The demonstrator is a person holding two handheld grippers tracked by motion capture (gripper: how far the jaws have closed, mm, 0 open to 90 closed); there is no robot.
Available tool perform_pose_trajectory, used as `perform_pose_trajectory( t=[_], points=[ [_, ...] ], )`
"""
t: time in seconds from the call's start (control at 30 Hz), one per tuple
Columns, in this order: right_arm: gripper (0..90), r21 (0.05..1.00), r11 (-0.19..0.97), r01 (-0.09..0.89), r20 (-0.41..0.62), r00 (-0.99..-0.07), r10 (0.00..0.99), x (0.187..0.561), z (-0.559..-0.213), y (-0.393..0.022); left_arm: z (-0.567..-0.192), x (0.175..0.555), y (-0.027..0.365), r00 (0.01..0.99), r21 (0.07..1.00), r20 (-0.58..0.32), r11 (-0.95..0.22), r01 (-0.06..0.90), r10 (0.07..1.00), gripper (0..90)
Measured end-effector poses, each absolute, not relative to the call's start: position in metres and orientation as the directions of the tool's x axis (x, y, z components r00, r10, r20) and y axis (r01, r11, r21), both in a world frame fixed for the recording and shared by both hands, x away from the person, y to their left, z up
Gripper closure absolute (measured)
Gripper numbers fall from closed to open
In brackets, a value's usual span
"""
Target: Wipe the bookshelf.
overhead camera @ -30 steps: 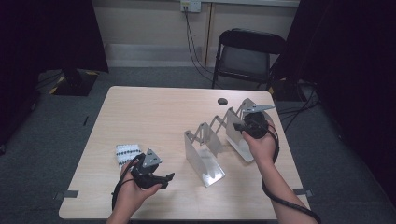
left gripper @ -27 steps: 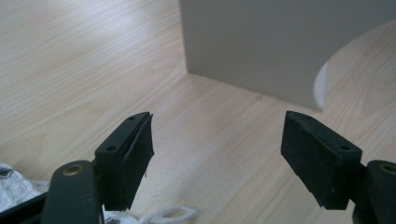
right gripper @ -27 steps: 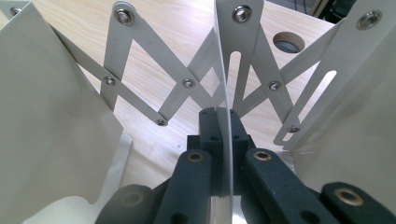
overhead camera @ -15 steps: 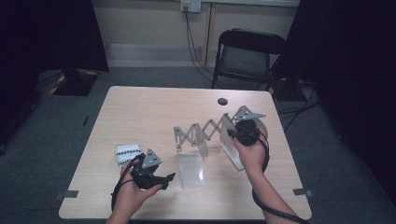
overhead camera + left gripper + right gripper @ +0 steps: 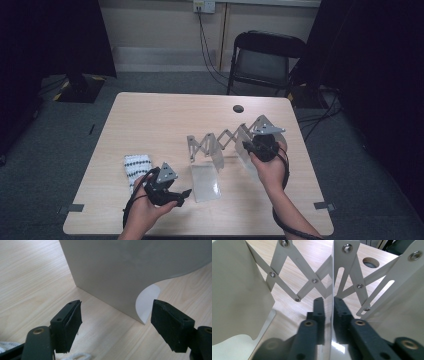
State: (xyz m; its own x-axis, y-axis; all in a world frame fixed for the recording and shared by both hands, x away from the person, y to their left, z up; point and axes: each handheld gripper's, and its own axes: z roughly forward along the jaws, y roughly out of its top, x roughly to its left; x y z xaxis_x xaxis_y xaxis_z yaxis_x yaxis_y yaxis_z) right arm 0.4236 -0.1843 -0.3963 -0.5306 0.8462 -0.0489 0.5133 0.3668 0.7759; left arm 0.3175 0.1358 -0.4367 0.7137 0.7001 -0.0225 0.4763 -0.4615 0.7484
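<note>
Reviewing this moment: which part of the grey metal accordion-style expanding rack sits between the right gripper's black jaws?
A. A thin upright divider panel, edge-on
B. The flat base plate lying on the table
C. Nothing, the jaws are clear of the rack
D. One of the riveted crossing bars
A. In the right gripper view, the right gripper has one black jaw on each side of a thin upright divider panel of the grey metal accordion-style expanding rack.

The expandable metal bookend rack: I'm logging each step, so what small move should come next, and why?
Probably draw the right gripper a little further right: it pinches the rack's end plate, whose scissor links aren't fully stretched. The left gripper waits open.
</note>
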Motion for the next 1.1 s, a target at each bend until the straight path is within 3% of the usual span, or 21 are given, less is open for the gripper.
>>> perform_pose_trajectory(
  t=[0.17,0.37,1.1],
  points=[
    [69.1,0.773,0.373,0.513,-0.043,-0.544,0.838,0.418,-0.402,-0.192,-0.438,0.315,0.132,0.716,0.747,-0.035,-0.458,0.482,0.697,24.4],
    [64.1,0.771,0.383,0.509,-0.044,-0.556,0.830,0.406,-0.412,-0.203,-0.439,0.314,0.128,0.725,0.746,-0.030,-0.467,0.474,0.688,24.3],
    [57.0,0.761,0.376,0.528,-0.062,-0.519,0.853,0.378,-0.439,-0.249,-0.441,0.318,0.121,0.714,0.745,-0.049,-0.451,0.492,0.699,25.2]
  ],
)
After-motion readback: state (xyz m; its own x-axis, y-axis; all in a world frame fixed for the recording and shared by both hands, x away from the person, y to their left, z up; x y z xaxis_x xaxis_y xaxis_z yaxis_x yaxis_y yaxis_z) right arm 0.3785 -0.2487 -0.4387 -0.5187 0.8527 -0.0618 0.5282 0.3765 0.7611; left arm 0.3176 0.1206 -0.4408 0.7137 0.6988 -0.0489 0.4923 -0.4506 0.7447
